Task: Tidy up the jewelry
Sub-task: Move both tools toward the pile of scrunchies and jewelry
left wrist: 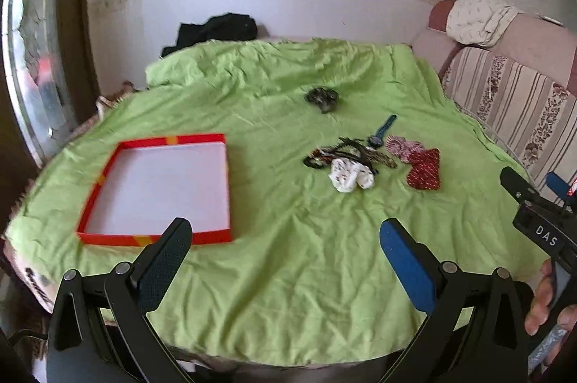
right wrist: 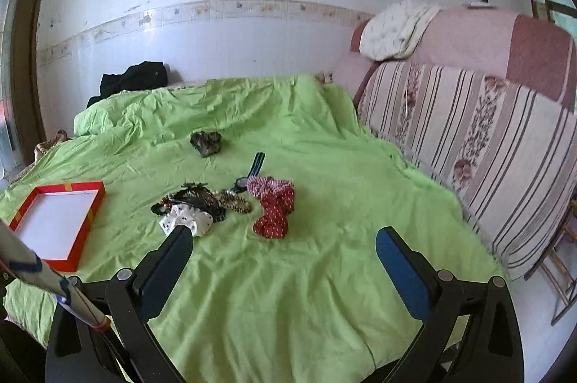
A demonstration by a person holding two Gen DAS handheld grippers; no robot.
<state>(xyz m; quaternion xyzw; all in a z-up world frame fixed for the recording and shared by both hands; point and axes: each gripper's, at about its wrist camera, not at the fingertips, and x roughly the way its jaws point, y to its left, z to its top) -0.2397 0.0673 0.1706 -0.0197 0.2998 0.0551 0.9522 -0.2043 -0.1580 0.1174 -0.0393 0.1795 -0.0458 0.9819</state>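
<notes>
Both grippers, left [left wrist: 285, 235] and right [right wrist: 285, 240], gape wide and empty; the jewelry pile [right wrist: 202, 202], blurry, probably hair ties too, sits just ahead, awaiting the tray [left wrist: 108, 166].

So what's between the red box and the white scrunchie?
Nothing but bare green sheet lies between the red box and white scrunchie, clearest in the left wrist view.

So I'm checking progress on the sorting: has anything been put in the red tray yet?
No, the red tray shows only its bare white bottom, and the scrunchies and watch lie on the green sheet beside it.
</notes>
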